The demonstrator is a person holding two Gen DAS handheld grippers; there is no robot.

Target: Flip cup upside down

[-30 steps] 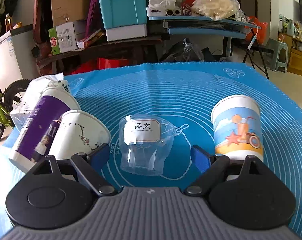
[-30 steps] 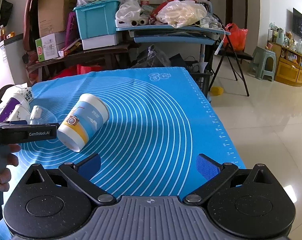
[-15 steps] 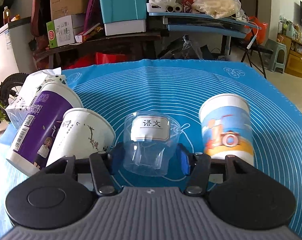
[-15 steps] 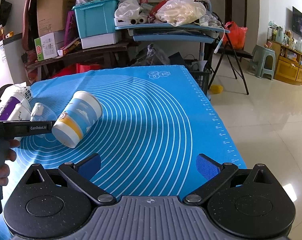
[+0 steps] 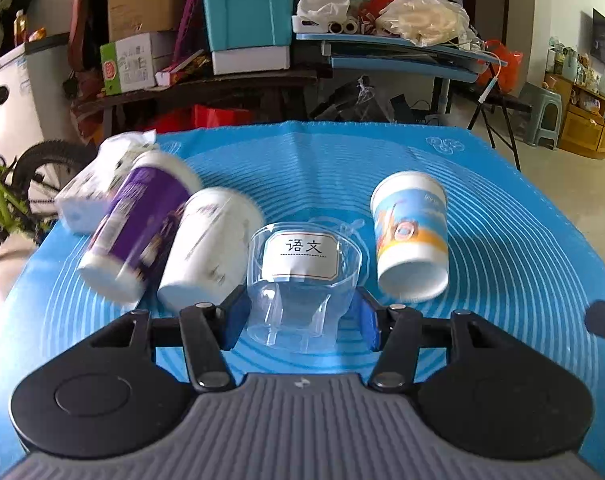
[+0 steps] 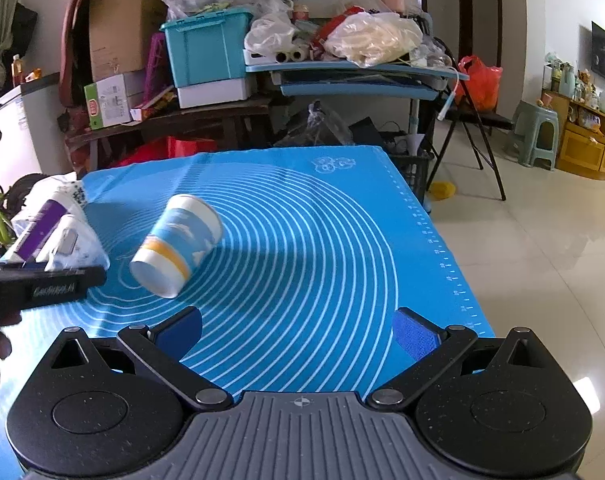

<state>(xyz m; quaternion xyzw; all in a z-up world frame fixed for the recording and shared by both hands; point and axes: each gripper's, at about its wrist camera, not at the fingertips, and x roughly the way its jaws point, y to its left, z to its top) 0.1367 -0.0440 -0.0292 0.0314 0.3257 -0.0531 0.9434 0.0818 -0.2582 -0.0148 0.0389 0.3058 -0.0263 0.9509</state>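
A clear plastic cup [image 5: 300, 280] with a white label sits between the blue pads of my left gripper [image 5: 300, 318], which is shut on its lower part and holds it upright just above the blue mat [image 5: 502, 248]. In the right wrist view the cup [image 6: 76, 246] is mostly hidden behind the left gripper's body [image 6: 42, 288]. My right gripper [image 6: 296, 330] is open and empty over the mat's near right part.
A blue-and-orange paper cup [image 5: 410, 236] stands right of the clear cup and also shows in the right wrist view [image 6: 176, 244]. A white cup [image 5: 206, 248], a purple cup [image 5: 138, 224] and a tissue pack [image 5: 98, 184] stand to the left. The mat's right edge [image 6: 442, 240] drops to the floor.
My left gripper closed from open onto the clear cup and lifted it slightly, tilting the view. The right gripper stayed open and almost still.
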